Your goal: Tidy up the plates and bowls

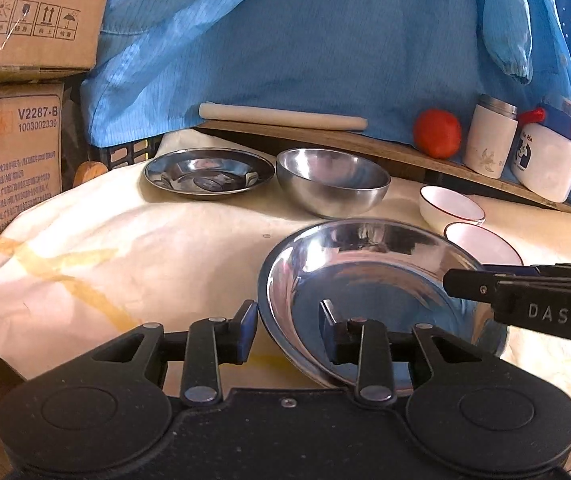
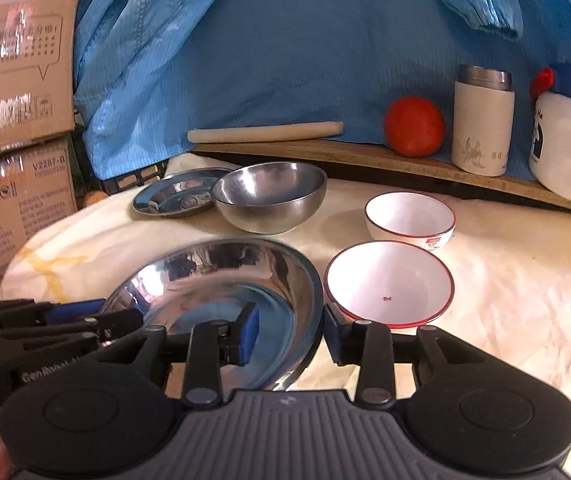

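Right now both grippers straddle the rim of the large steel plate point(image 1: 369, 300), which sits on the cream cloth point(image 1: 125, 248) at the front. Left gripper point(image 1: 287, 330): jaws apart, plate's left rim between the blue pads, no clear pressing. Right gripper point(image 2: 291, 330): jaws apart too, plate's right rim in the gap, pads not clamped.

Behind it, a smaller steel plate point(image 1: 209, 174) and a steel bowl point(image 1: 333, 182), close together. Two white red-rimmed bowls to the right: near bowl point(image 2: 389, 284) just beside the big plate, far bowl point(image 2: 410, 216) carrying a small red label, unreadable.

Writing: right gripper's side reads "DAS" in the left view; left gripper's body reads "GenRobot", partly cut off, in the right view. Lower cardboard box point(image 1: 13, 168) reads "V2287-B" and "1003002339"; upper box point(image 1: 29, 16) has handling symbols. White jug point(image 1: 549, 160) reads "Ha Ha". On the wooden board point(image 1: 325, 136): rolling pin point(image 1: 281, 116), tomato point(image 1: 436, 133), white flask point(image 1: 489, 142).
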The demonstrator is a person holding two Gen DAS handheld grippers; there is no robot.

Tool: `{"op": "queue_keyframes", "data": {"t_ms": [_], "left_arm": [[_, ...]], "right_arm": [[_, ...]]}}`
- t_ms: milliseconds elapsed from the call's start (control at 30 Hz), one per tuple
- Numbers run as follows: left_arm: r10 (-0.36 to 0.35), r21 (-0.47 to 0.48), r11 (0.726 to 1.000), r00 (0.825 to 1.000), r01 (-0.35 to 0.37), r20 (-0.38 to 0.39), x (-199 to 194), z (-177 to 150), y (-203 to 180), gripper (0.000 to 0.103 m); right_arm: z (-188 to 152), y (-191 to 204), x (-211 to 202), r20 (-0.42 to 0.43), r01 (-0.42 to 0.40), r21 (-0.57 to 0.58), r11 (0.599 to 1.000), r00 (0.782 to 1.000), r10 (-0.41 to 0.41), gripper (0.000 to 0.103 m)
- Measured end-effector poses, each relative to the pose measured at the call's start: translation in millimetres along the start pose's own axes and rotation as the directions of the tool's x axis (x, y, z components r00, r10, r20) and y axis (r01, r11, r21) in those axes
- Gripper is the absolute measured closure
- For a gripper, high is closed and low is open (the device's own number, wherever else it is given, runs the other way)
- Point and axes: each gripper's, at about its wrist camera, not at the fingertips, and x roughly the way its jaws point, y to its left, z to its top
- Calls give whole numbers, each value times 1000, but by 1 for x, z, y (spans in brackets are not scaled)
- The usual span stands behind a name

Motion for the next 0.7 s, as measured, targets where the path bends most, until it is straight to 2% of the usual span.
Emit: {"op": "queue_keyframes", "data": {"t_ms": [133,300,433,500,567,700], "left_arm": [[1,-5,1000,1000,0,9,-1,1,2,60],[11,-31,999,999,-10,34,-5,3,8,32],[39,-61,998,997,-35,71,-9,9,20,16],[55,-75,996,995,-49,86,-9,12,26,6],[87,-98,992,991,-77,102,-8,16,35,3],[126,-168,980,987,-108,101,-1,26,59,1]], "right_arm": [[-1,3,-1,15,3,-30,1000,1000,-2,55],[1,6,-5,46,-4,-48,999,999,6,35],[5,5,-5,72,-24,-34,999,997,27,13],[7,4,-5,93,-38,-27,999,995,41,7],[9,5,-4,108,-48,-24,999,993,50,2],[14,7,1,130,-66,-17,998,989,67,1]]}}
